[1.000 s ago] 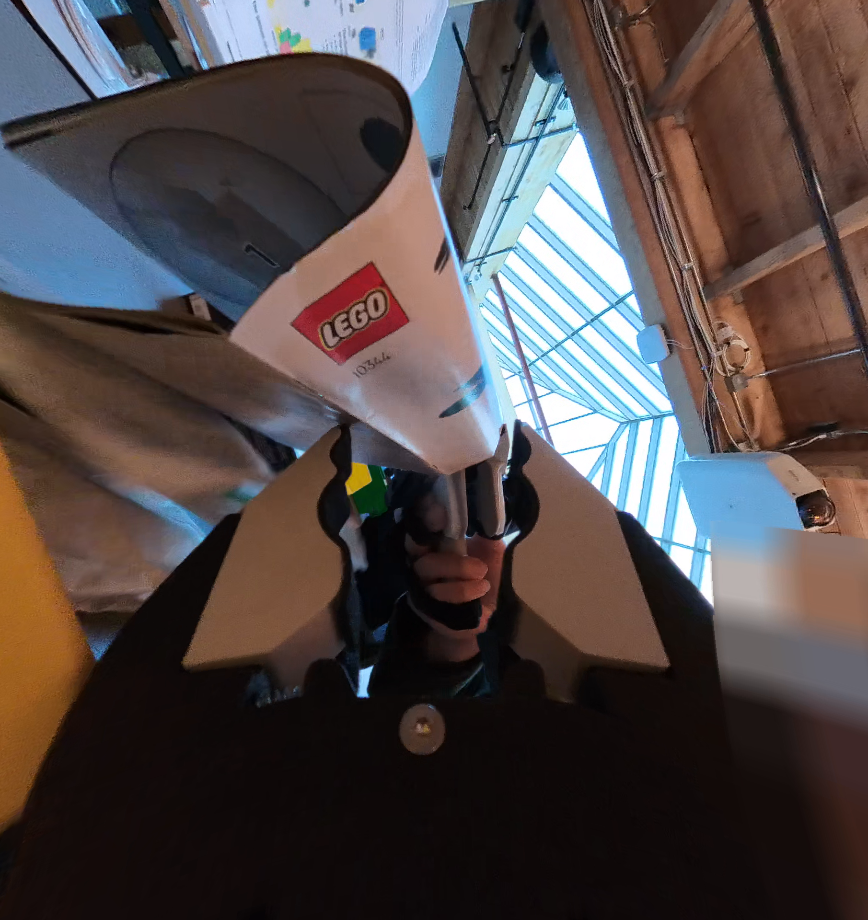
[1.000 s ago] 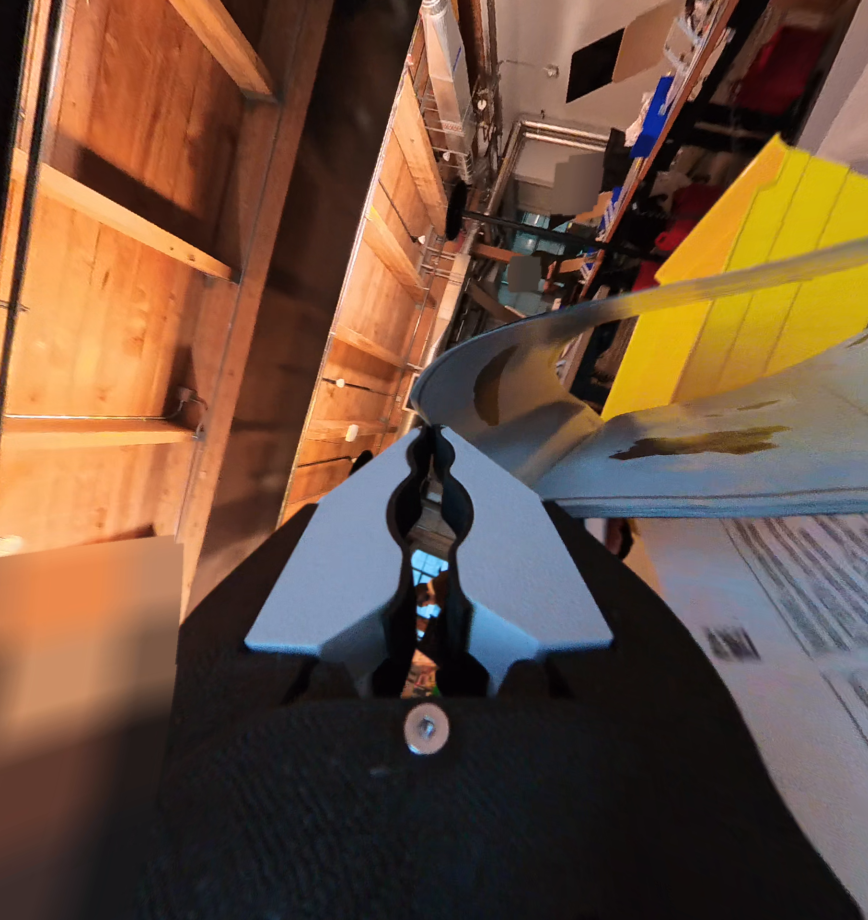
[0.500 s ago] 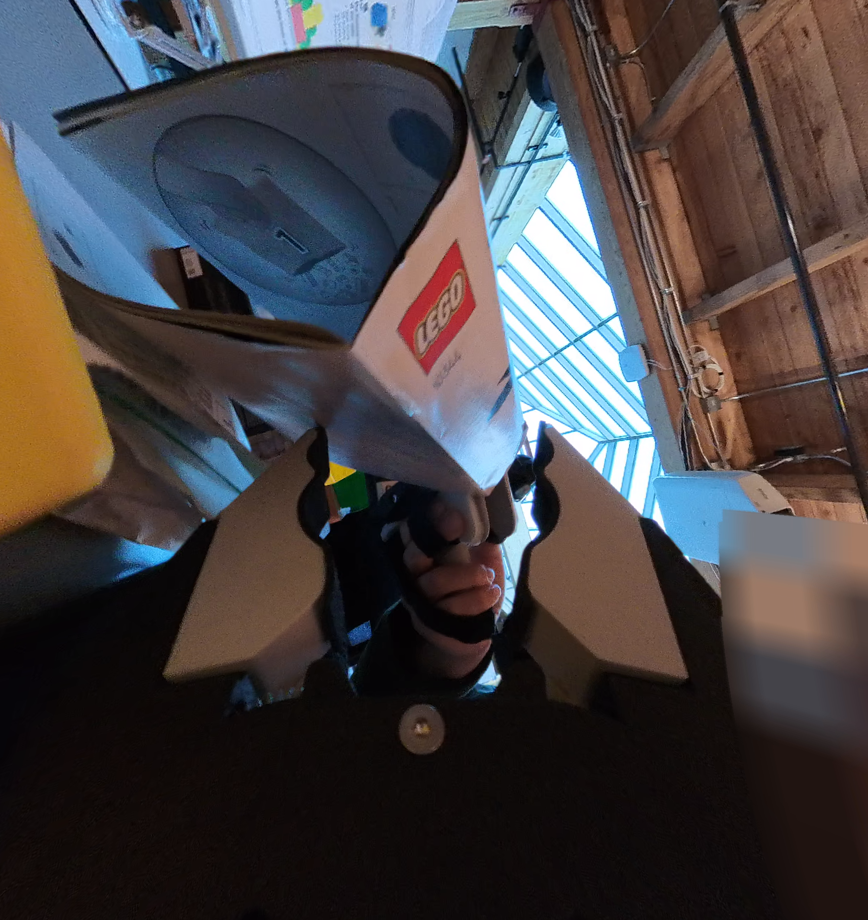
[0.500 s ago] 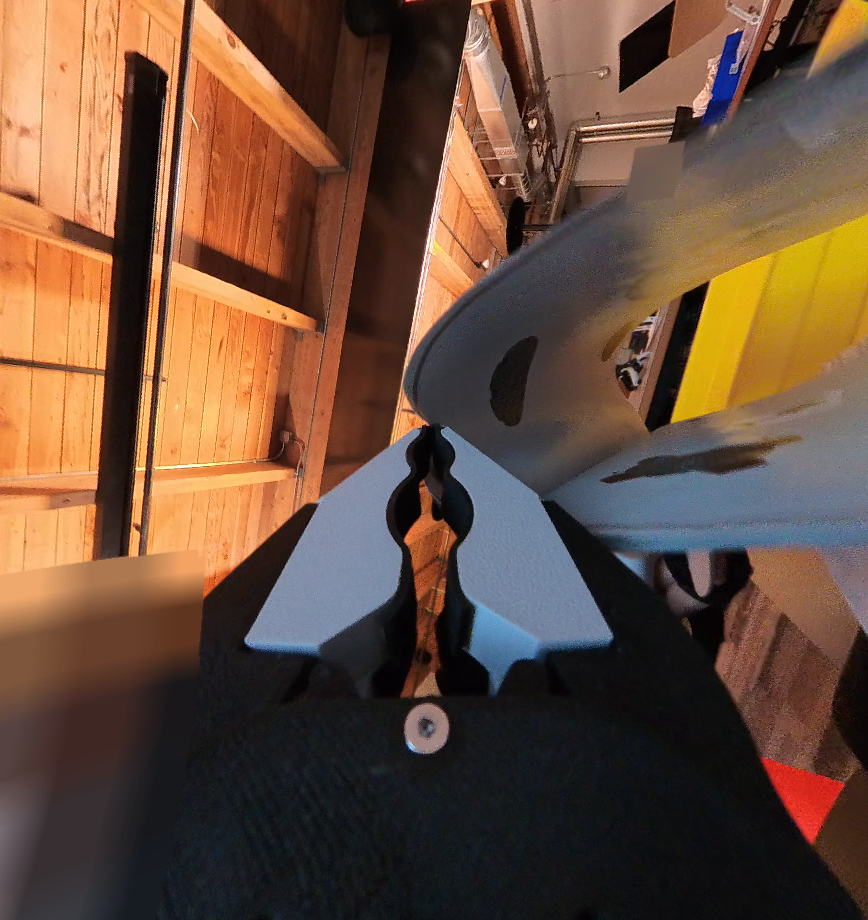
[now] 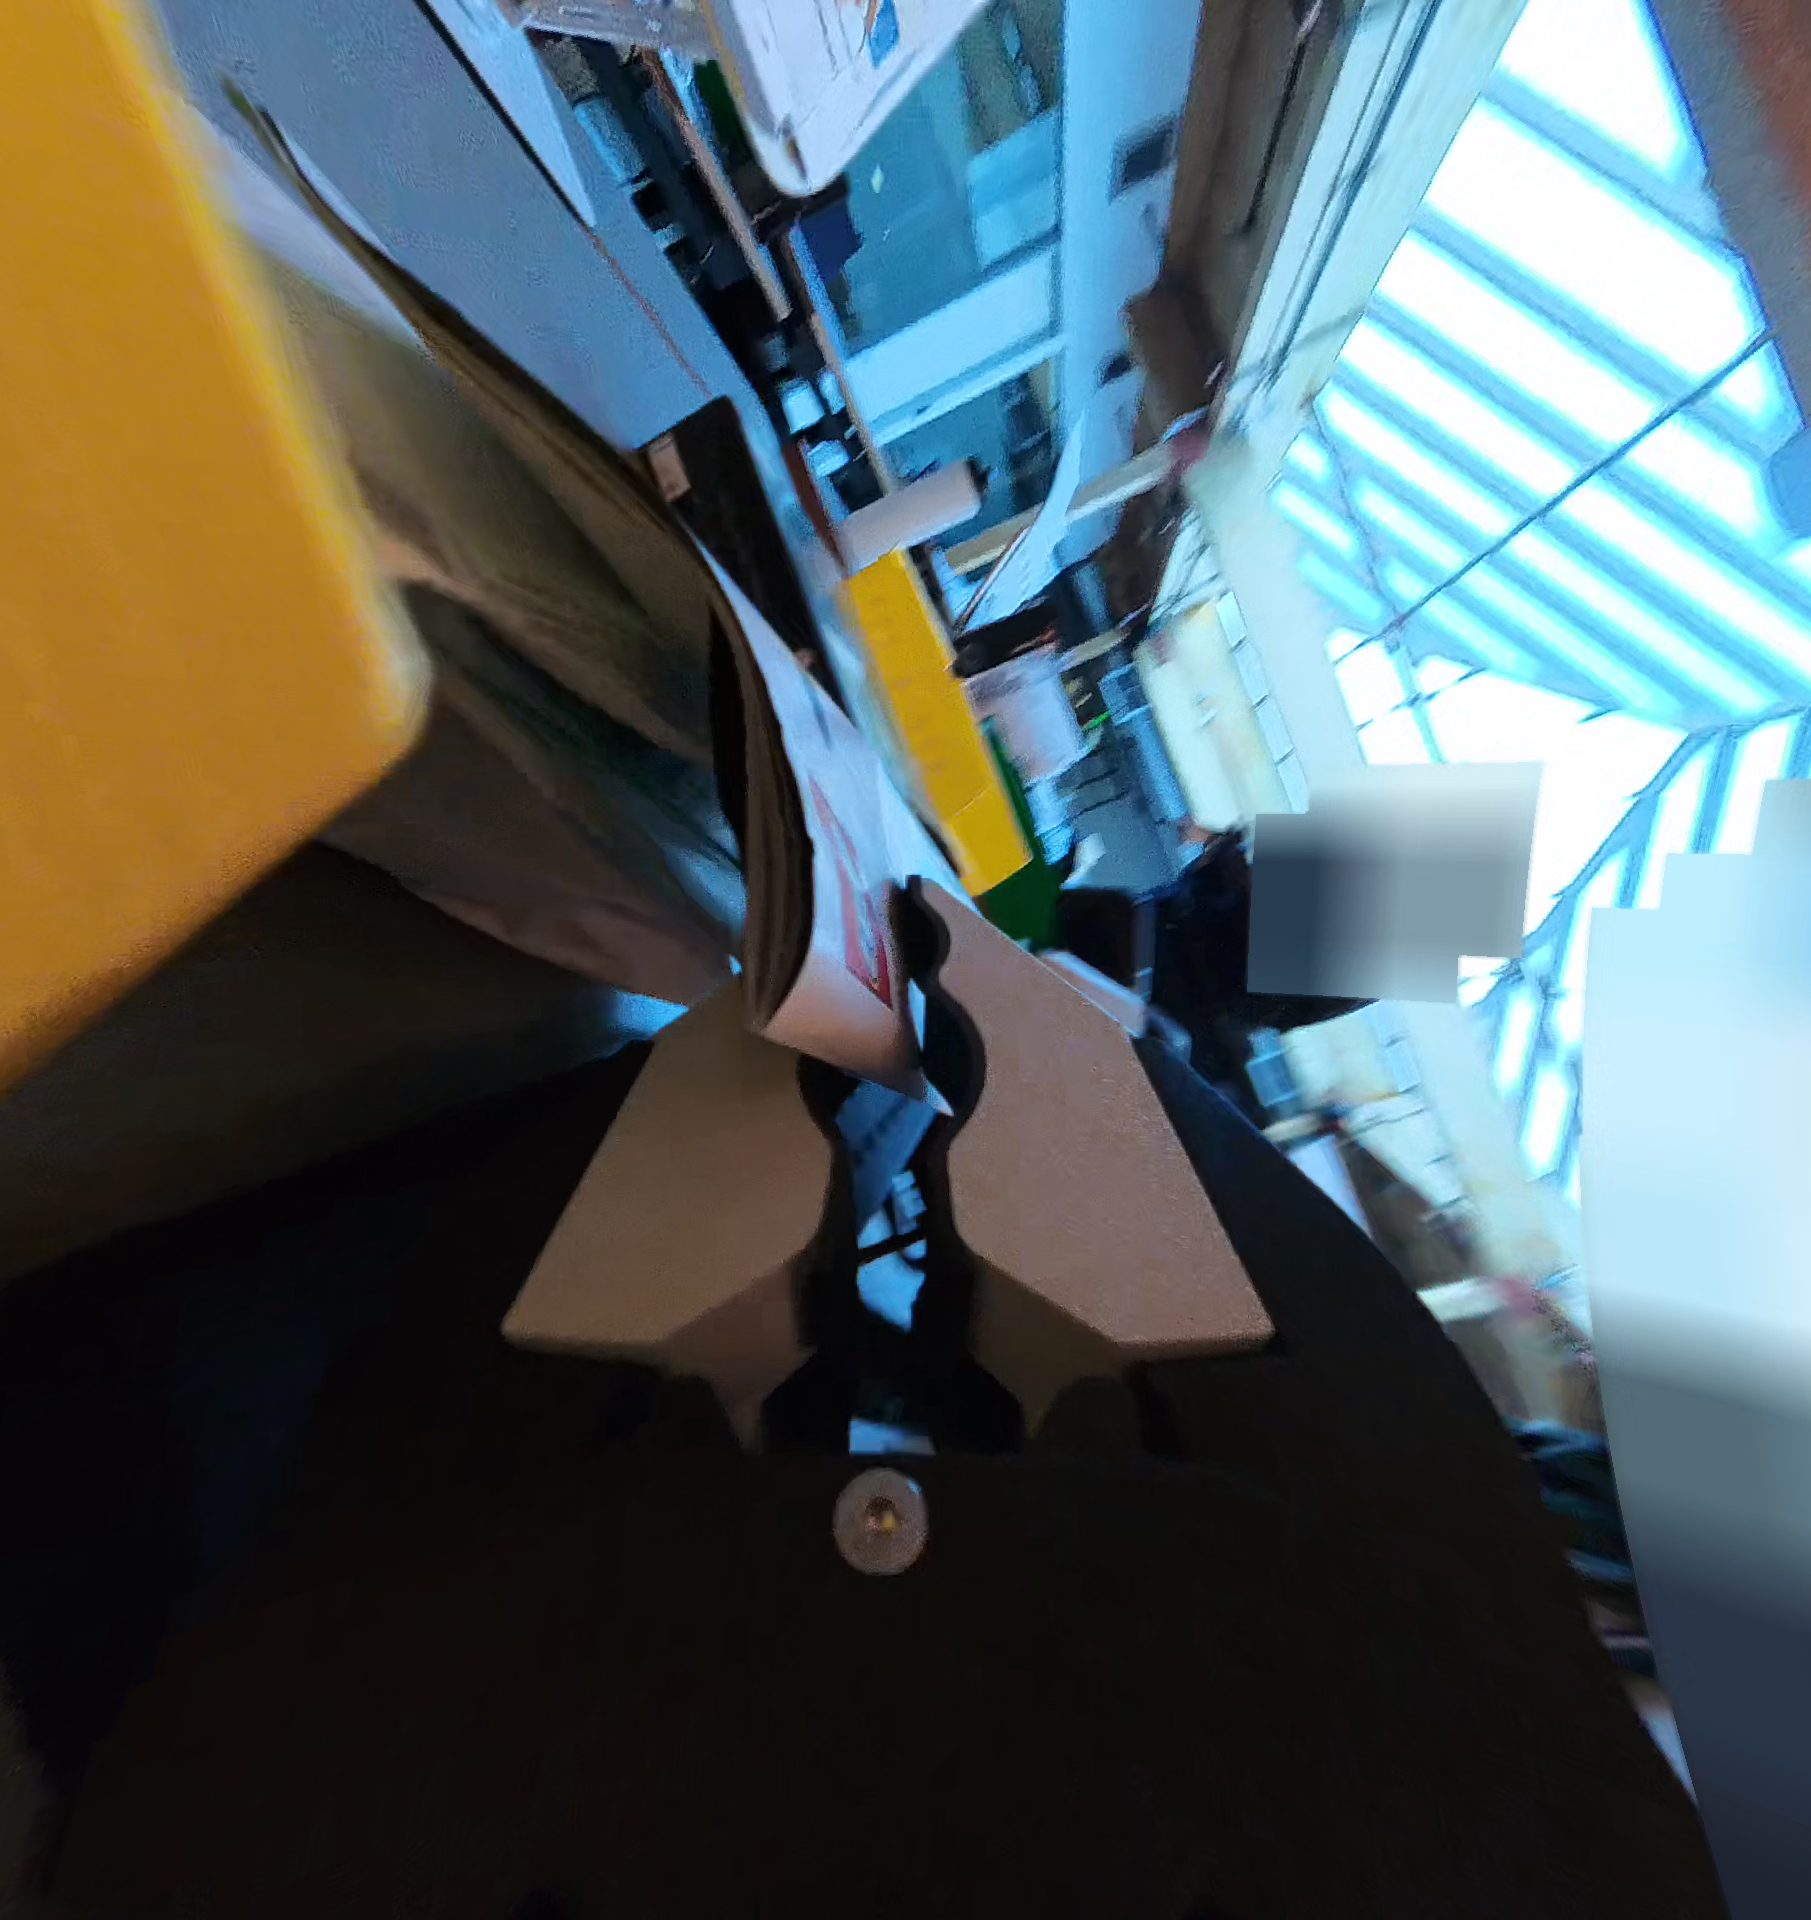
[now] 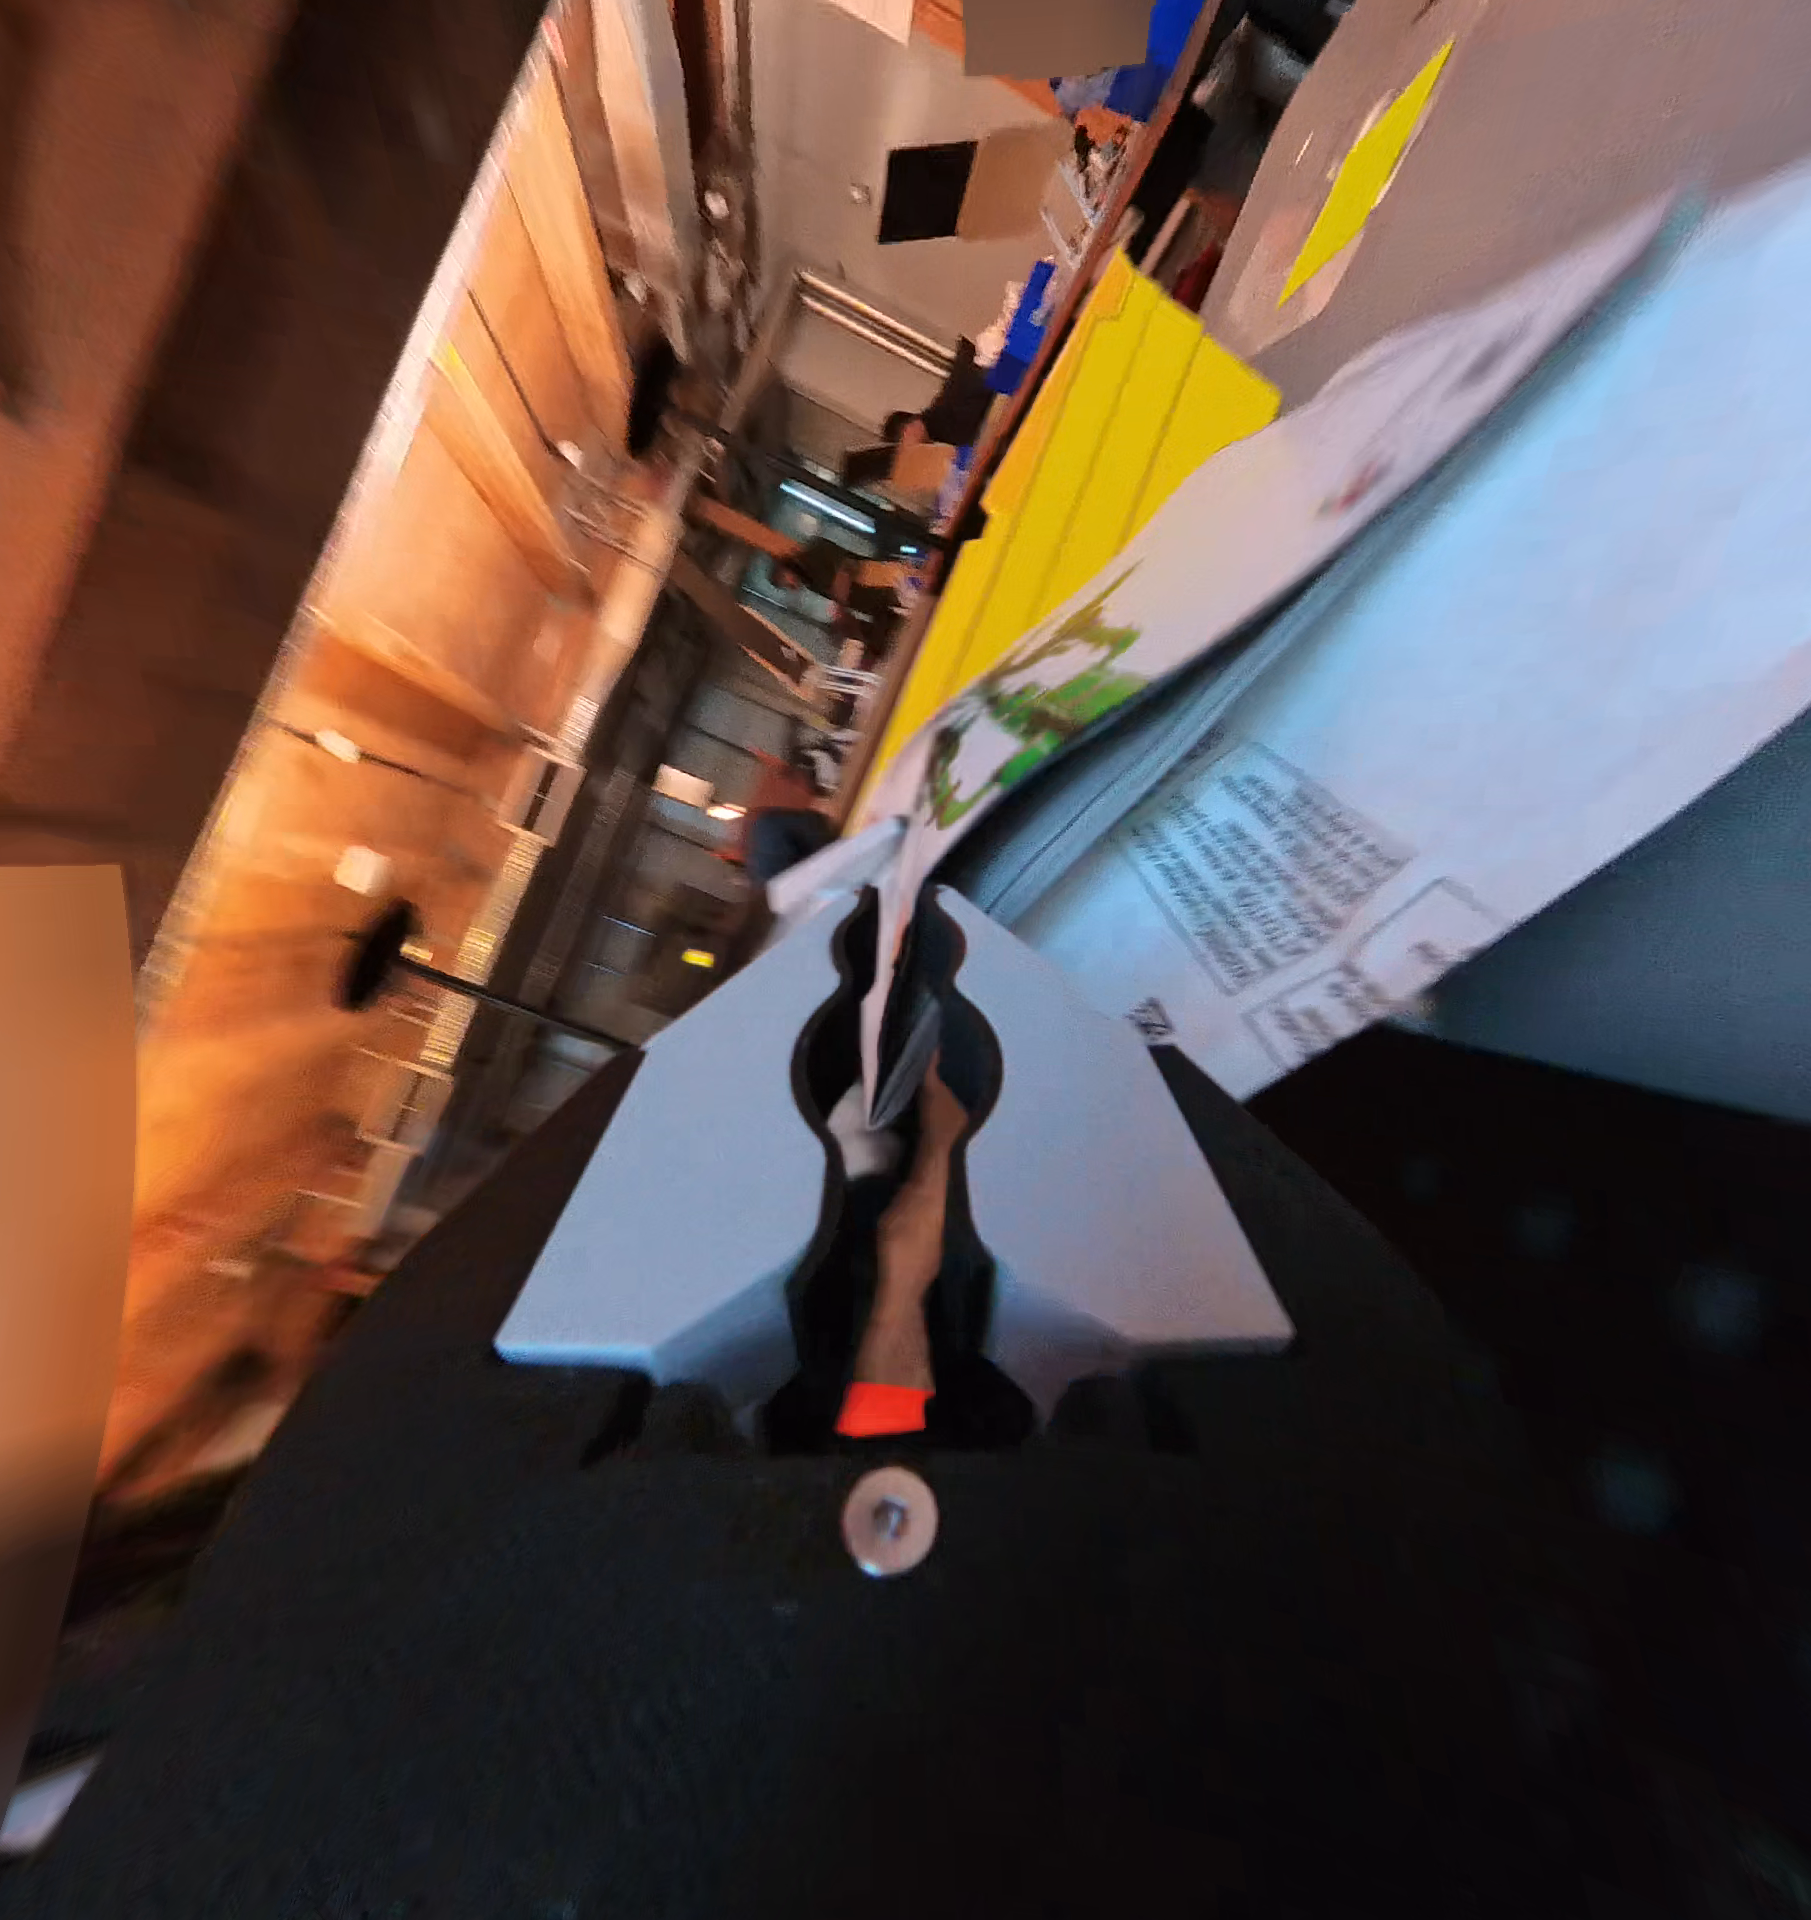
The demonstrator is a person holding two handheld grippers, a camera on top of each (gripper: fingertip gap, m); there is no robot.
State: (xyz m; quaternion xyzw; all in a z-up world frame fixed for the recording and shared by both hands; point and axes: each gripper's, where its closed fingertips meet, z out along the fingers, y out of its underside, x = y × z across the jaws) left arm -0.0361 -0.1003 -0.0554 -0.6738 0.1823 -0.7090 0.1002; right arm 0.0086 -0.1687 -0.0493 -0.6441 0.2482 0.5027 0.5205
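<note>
Your left gripper [image 5: 885, 997] seems, through the blur, to have its fingers pinched on the booklet's [image 5: 828, 935] corner, beside a yellow box [image 5: 132, 468]. Your right gripper [image 6: 896, 935] has its fingers clamped on the booklet's pages [image 6: 1036, 707]. Behind: a skylight [image 5: 1555, 468], timber ceiling [image 6: 309, 468].

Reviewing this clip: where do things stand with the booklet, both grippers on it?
Done: both grippers have closed on the booklet. The left gripper pinches its corner beside a yellow box. In hand: the right gripper clamps a page edge, pages fanned open above it, the yellow box behind. Left: cannot tell; both views are motion-blurred and no goal shows.
</note>
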